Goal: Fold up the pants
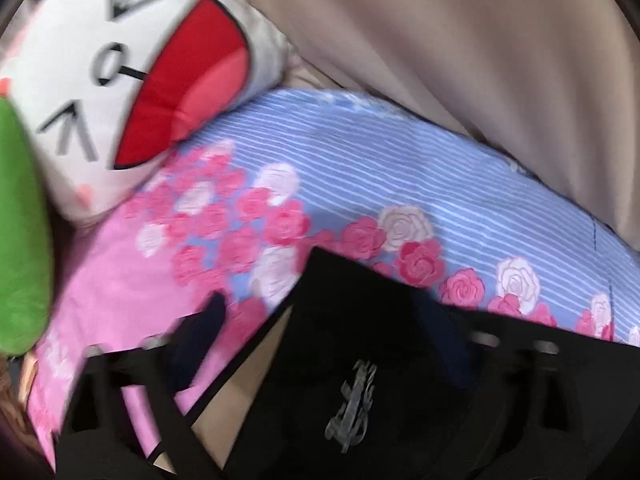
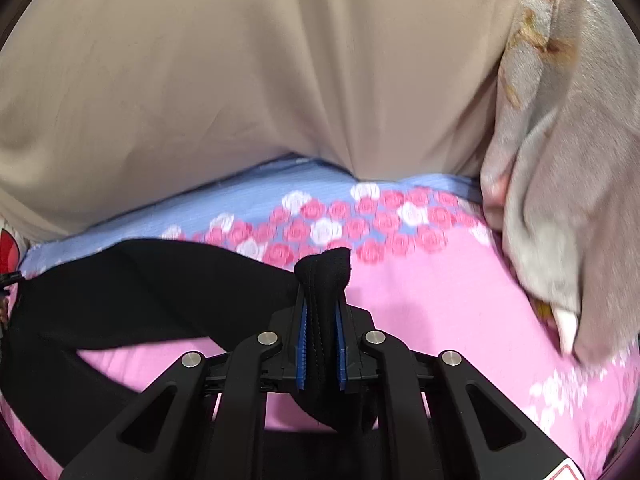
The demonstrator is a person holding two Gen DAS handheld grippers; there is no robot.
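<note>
Left wrist view, blurred: the left gripper (image 1: 316, 320) hangs over black pants (image 1: 360, 360) on a rose-print bedsheet (image 1: 360, 168), a cartoon-face pillow (image 1: 120, 60) beyond; whether its fingers grip cannot be told. Right wrist view: the right gripper (image 2: 322, 320) is clamped on a bunched edge of the pants (image 2: 140, 280), which trail left across the sheet (image 2: 440, 300).

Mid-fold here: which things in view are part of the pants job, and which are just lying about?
Job:
black pants
right gripper, clamped on a bunch of the pants
left gripper, blurred, pants between its fingers
flowered sheet under them

Lying about:
face pillow
green cushion
grey blanket
</note>
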